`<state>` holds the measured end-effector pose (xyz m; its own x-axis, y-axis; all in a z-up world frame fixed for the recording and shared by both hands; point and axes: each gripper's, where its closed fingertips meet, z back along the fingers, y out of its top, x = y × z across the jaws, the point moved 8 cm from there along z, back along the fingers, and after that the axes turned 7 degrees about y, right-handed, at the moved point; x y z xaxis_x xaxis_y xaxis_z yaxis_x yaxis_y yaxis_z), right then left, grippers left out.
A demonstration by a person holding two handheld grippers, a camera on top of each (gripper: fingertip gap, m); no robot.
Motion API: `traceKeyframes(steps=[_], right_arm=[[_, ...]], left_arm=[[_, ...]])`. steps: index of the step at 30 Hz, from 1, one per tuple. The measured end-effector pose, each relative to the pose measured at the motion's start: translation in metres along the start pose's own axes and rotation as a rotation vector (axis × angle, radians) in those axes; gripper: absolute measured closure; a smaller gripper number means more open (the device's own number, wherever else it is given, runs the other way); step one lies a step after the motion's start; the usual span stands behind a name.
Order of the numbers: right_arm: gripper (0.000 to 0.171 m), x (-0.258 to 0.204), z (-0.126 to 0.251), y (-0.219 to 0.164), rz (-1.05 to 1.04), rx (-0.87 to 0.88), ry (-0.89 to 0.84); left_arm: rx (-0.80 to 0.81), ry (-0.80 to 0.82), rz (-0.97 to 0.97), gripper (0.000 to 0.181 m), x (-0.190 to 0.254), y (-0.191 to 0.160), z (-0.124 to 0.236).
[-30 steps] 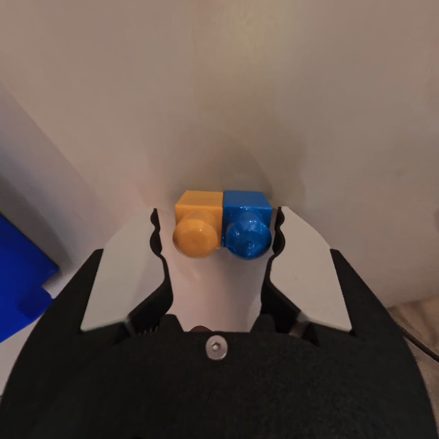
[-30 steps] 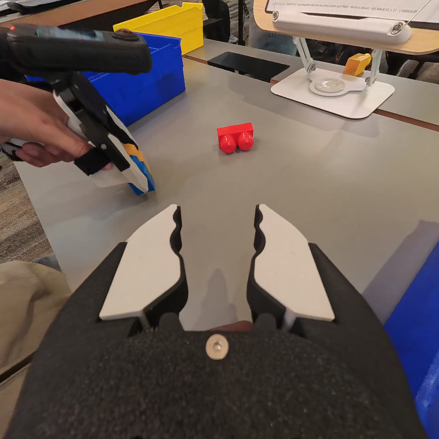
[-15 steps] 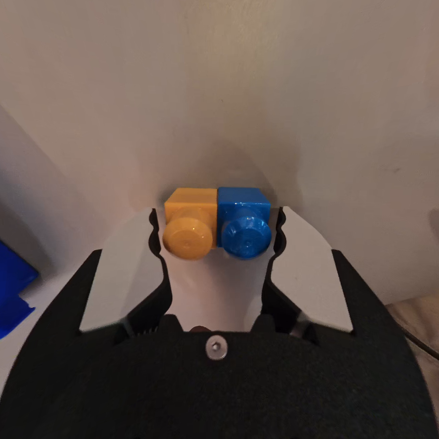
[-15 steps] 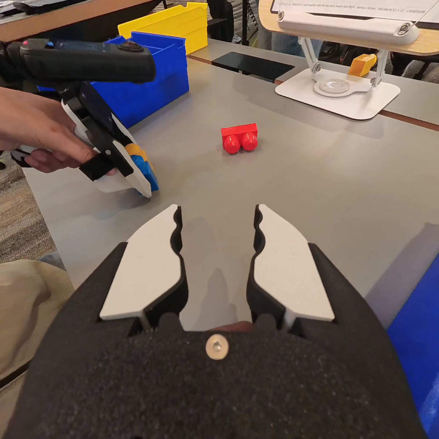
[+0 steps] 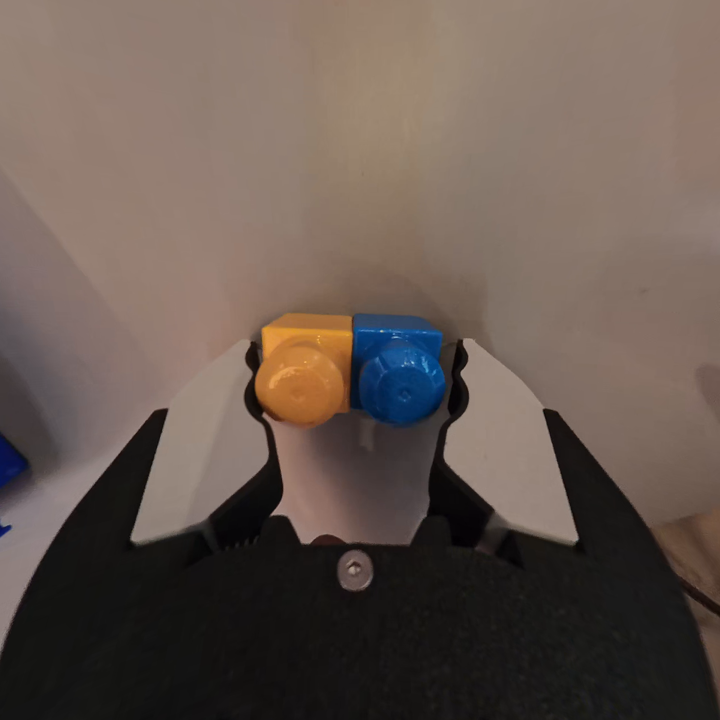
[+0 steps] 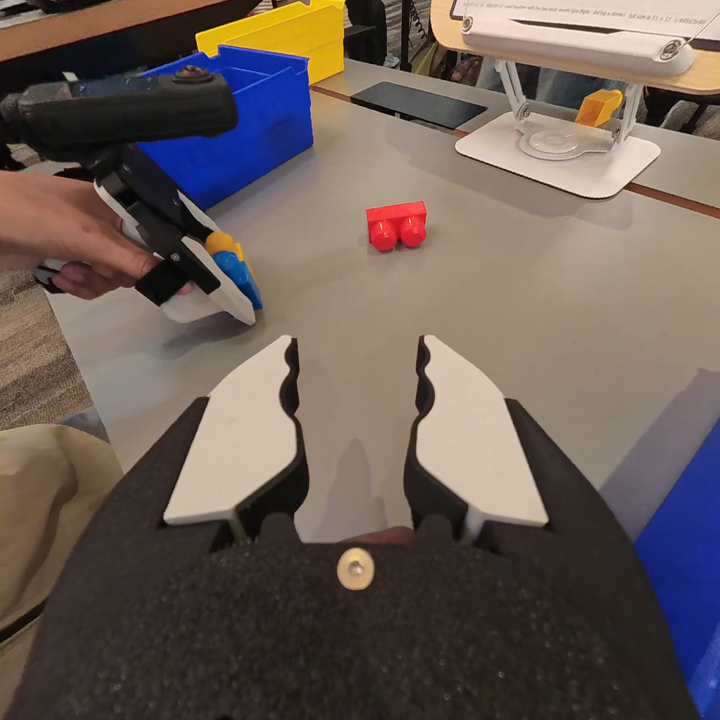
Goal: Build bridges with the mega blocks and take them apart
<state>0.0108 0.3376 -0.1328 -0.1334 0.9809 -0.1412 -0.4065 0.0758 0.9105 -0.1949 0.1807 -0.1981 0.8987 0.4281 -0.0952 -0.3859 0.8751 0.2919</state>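
A yellow block (image 5: pixel 300 374) and a blue block (image 5: pixel 397 378) lie side by side on the grey table (image 5: pixel 350 175), studs toward the left wrist camera. My left gripper (image 5: pixel 356 343) is open around them, tips down on the table. Its left finger touches the yellow stud, and a thin gap shows beside the blue one. In the right wrist view the same gripper (image 6: pixel 249 296) tilts down over the yellow block (image 6: pixel 220 241) and blue block (image 6: pixel 237 272). A red two-stud block (image 6: pixel 395 228) lies on its side mid-table. My right gripper (image 6: pixel 356 350) is open and empty above the table.
A blue bin (image 6: pixel 241 148) stands behind the left gripper, with a yellow bin (image 6: pixel 288 39) beyond it. A white stand (image 6: pixel 557 156) with an orange piece (image 6: pixel 598 107) is at the back right. Another blue bin (image 6: pixel 685 545) is at the near right. The table edge runs along the left. The yellow block (image 5: pixel 300 374) lies some 5 cm from my left tips, 20 cm from my right tips.
My left gripper has moved forward, so the yellow and blue blocks sit deeper between its fingers. The finger spacing is unchanged. The right gripper has barely moved.
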Motion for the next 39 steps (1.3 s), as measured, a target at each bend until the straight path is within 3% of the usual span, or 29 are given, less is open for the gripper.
traceKeyframes(steps=[24,39], right_arm=[[0.114,-0.005,0.003,0.003,0.017,-0.003,0.012],[0.114,-0.008,0.003,0.004,0.024,-0.005,0.018]], left_arm=[[0.301,0.064,0.119,0.086,0.004,-0.015,-0.007],[0.406,0.079,0.147,0.085,0.005,-0.021,-0.01]])
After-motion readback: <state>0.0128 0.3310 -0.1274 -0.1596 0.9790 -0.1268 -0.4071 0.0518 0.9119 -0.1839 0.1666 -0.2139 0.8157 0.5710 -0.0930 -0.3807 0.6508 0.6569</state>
